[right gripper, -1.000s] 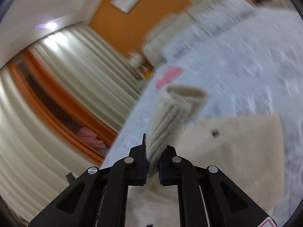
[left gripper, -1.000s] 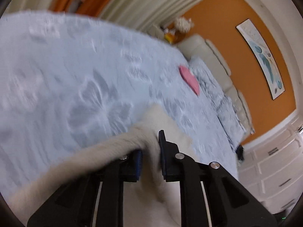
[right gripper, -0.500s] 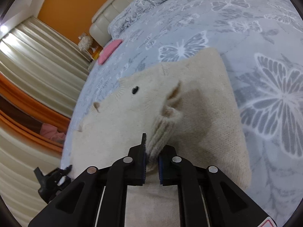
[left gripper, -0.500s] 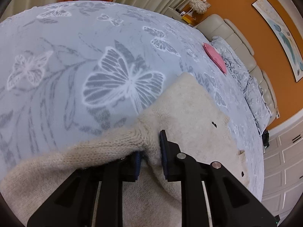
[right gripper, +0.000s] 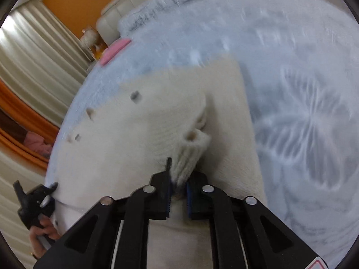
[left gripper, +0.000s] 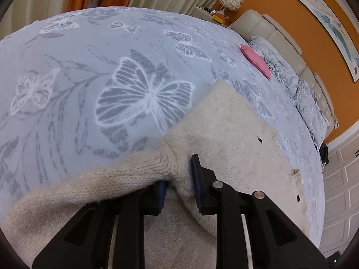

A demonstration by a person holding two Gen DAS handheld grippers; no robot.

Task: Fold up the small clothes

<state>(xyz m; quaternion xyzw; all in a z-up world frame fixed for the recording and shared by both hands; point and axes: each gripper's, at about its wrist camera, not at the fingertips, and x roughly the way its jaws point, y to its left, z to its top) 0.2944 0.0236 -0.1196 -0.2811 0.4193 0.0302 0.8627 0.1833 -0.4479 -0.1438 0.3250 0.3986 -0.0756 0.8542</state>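
A small cream knit sweater [left gripper: 228, 134] with dark buttons lies on a grey bedspread with butterfly print [left gripper: 89, 67]. My left gripper [left gripper: 179, 179] is shut on a bunched part of the knit by a sleeve, low over the bed. My right gripper [right gripper: 178, 179] is shut on a ribbed cuff of the sweater [right gripper: 134, 139], held over the garment's body. The left gripper also shows at the lower left of the right wrist view [right gripper: 36, 199], at the sweater's edge.
A pink folded item [left gripper: 255, 60] lies further up the bed near rumpled bedding [left gripper: 298, 89] and a cream padded headboard [left gripper: 280, 42]. Curtains [right gripper: 33, 51] and an orange wall [left gripper: 291, 18] stand beyond. White cabinets [left gripper: 343, 179] are at the right.
Both grippers came down from raised positions to low over the bed, still gripping the sweater. The sweater body now lies spread flat. The right wrist view is blurred by motion.
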